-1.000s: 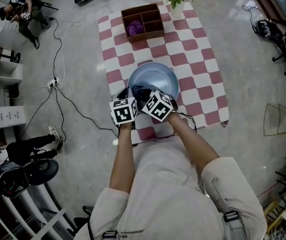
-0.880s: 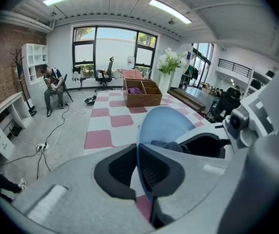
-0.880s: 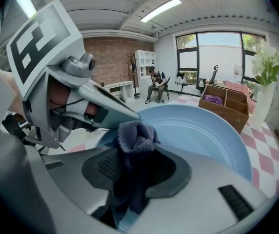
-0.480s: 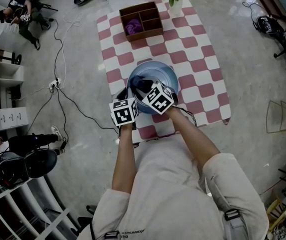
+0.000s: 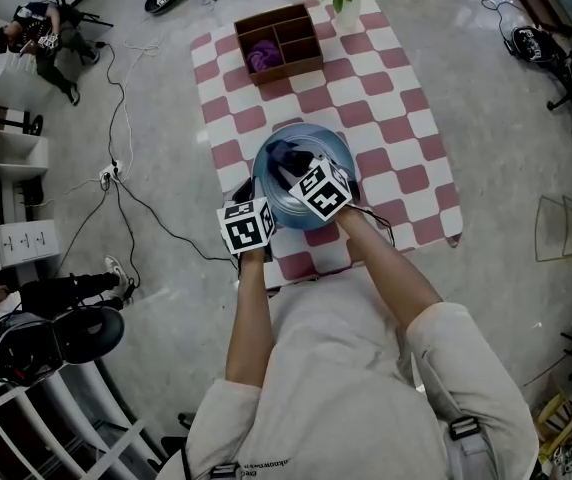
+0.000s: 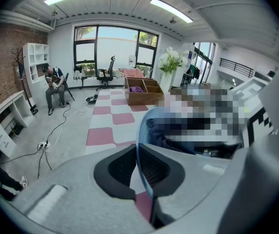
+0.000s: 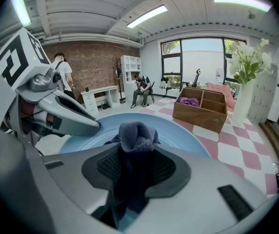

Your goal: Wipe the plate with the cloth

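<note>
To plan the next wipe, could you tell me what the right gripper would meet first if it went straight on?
Most likely the plate: the right gripper, shut on the cloth, points down at its blue inside. Depth is unclear.

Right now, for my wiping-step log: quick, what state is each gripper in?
Left gripper: shut on the rim of the round light-blue plate.
Right gripper: shut on the dark blue terry cloth.
</note>
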